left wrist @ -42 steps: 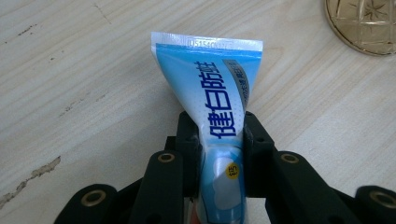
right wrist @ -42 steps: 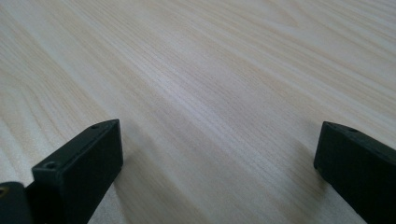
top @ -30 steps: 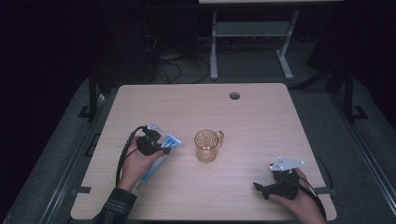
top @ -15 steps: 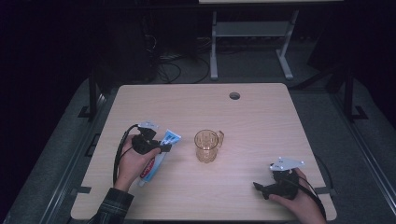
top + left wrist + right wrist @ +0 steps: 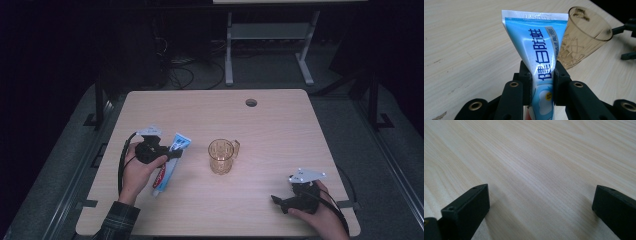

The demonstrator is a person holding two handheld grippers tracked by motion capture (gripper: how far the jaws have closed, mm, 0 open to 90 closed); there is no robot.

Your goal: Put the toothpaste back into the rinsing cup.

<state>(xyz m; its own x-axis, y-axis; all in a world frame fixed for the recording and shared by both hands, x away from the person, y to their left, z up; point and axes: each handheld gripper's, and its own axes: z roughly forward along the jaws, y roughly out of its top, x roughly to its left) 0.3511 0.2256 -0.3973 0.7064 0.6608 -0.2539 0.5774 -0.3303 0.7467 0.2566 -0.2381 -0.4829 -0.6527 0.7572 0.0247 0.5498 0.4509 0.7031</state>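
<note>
High view | toothpaste tube now lifted, tilted | left hand-held gripper clamped

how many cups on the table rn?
1. An amber plastic cup stands upright near the table's middle, right of the toothpaste tube. Nothing looks hidden.

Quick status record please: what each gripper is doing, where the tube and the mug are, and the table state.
left gripper: shut on the toothpaste tube, jaws pressing its sides
toothpaste tube: blue and white, crimped flat end pointing away from the gripper toward the mug
mug: clear amber, handled, upright near the table's middle, nothing visible inside
right gripper: open, jaws wide, nothing between them, low over the wood
table: light wood, round hole near the far edge
</note>
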